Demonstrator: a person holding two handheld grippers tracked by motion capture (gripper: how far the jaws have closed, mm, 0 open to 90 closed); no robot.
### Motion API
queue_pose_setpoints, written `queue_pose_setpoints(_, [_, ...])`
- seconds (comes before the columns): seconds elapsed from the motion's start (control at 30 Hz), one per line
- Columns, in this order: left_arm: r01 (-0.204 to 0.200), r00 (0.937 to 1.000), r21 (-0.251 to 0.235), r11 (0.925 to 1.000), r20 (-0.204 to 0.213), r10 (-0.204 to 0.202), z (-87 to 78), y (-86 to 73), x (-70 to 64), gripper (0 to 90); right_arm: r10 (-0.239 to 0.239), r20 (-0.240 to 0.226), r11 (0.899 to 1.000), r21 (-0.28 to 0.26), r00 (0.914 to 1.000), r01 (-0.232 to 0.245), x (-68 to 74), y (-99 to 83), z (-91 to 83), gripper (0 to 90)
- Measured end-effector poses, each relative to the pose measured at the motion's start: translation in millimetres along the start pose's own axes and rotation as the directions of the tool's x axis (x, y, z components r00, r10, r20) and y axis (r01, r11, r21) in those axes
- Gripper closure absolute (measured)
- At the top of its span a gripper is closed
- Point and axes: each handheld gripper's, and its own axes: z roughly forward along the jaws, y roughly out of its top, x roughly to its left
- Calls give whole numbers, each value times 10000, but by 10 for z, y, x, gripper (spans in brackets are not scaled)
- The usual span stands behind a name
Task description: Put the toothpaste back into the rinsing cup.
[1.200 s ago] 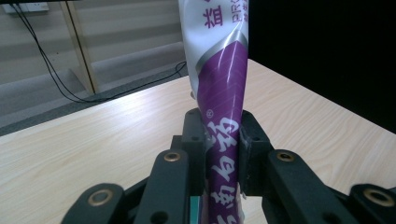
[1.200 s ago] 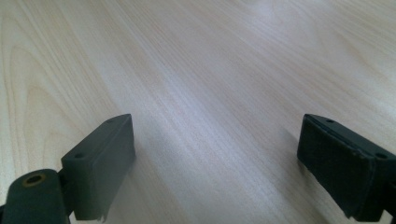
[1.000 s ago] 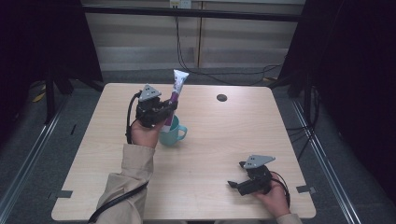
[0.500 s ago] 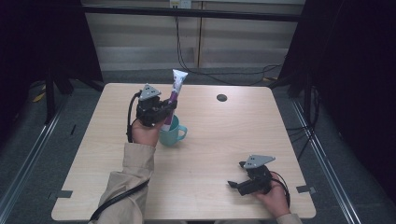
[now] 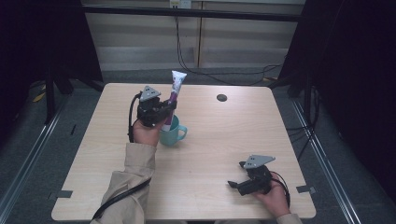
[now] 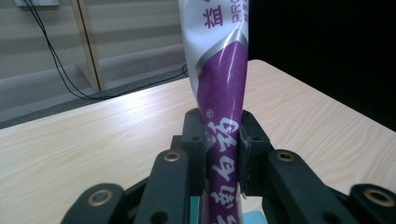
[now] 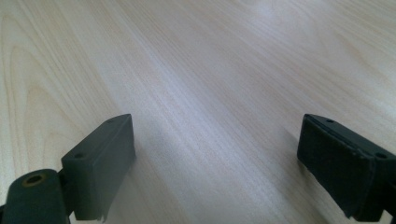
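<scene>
A purple and white toothpaste tube stands nearly upright with its lower end in a teal mug on the wooden table. My left gripper is shut on the tube just above the mug's rim. In the left gripper view the tube is pinched between the two black jaws, and a bit of the teal mug shows below. My right gripper rests low on the table near the front right, open with nothing between its fingers.
A small dark round hole sits in the table near its far edge. Cables lie on the floor behind the table. Dark curtains hang on both sides.
</scene>
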Motion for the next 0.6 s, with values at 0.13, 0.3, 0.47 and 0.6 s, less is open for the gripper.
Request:
queue_pose_setpoints(0.13, [12, 10000, 13, 10000, -58, -12, 8, -7, 22, 770, -1, -1, 10000, -1, 10000, 1, 0, 0, 0, 103])
queue_pose_setpoints(0.3, [59, 9999, 21, 10000, -117, -58, 24, -35, 40, 770, 9, -2, 10000, 2, 10000, -9, 0, 0, 0, 103])
queue_pose_setpoints(0.47, [-32, 9998, 3, 10000, -196, 32, 43, -61, 38, 769, 9, 4, 10000, -8, 10000, -9, 0, 0, 0, 103])
queue_pose_setpoints(0.6, [-67, 9996, -18, 10000, -278, 67, 63, -65, 34, 768, 9, 5, 10000, -9, 10000, -9, 0, 0, 0, 103])
